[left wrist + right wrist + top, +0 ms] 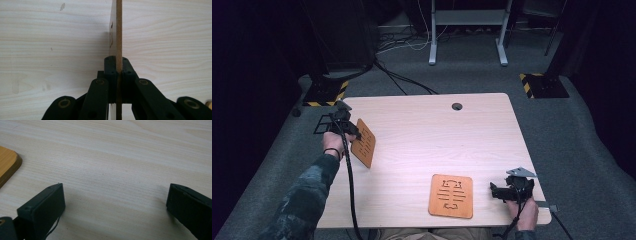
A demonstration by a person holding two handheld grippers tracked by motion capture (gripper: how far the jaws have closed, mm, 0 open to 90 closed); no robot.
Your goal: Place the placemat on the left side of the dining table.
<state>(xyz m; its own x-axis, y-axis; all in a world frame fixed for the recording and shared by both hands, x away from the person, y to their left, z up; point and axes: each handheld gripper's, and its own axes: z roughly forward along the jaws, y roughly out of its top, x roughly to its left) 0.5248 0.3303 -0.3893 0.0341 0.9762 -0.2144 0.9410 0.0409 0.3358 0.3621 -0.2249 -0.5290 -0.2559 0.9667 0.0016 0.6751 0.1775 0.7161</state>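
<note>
Wooden boards [363, 142], cut slots, nothing legible

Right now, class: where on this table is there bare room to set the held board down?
The widest bare patch lies between the held board, the table's far edge and right edge. It is tighter at the near edge, between the flat board and right gripper.

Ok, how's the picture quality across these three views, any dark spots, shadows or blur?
High view: table well lit, surroundings dark. Left gripper view: the board's edge is sharp, casting a faint shadow leftward. Right gripper view: soft shadows beside the open tongs; tabletop slightly blurred far off.
</note>
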